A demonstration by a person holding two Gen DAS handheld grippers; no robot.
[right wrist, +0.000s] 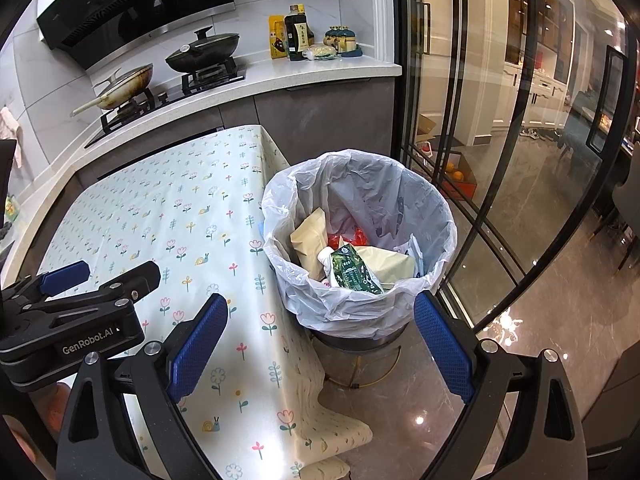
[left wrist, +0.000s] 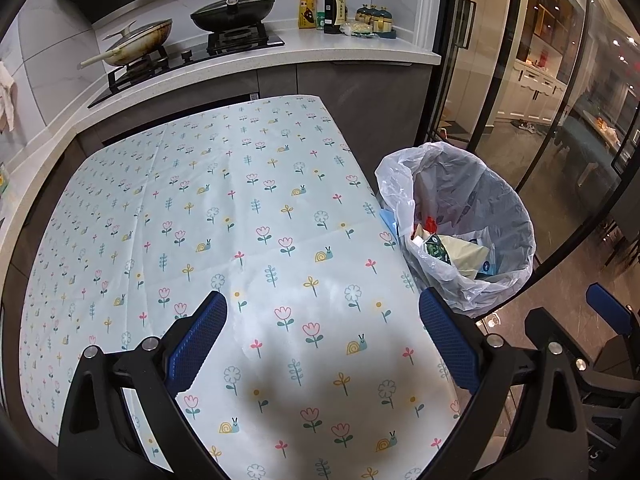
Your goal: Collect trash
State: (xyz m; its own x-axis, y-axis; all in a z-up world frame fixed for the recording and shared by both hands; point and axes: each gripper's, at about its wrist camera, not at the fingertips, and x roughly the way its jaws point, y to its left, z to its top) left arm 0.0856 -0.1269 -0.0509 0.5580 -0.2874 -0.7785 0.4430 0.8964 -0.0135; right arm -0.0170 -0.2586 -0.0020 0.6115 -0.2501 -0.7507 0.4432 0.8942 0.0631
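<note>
A round trash bin lined with a clear plastic bag (right wrist: pixel 420 216) stands on the floor at the table's right edge; it also shows in the left wrist view (left wrist: pixel 500 208). Inside lie a green carton (right wrist: pixel 354 270), beige paper wrappers (right wrist: pixel 308 236) and a red scrap (right wrist: pixel 352 236). My left gripper (left wrist: pixel 322 344) is open and empty above the flowered tablecloth (left wrist: pixel 240 220). My right gripper (right wrist: pixel 320 344) is open and empty, hovering over the table's edge in front of the bin. The left gripper (right wrist: pixel 76 280) shows at the left of the right wrist view.
Behind the table runs a kitchen counter (left wrist: pixel 320 54) with a stove, a pan (left wrist: pixel 138 42), a lidded wok (left wrist: pixel 234 10) and bottles (left wrist: pixel 334 6). Glass sliding doors (right wrist: pixel 500 140) stand right of the bin. The floor (right wrist: pixel 540 340) is glossy stone.
</note>
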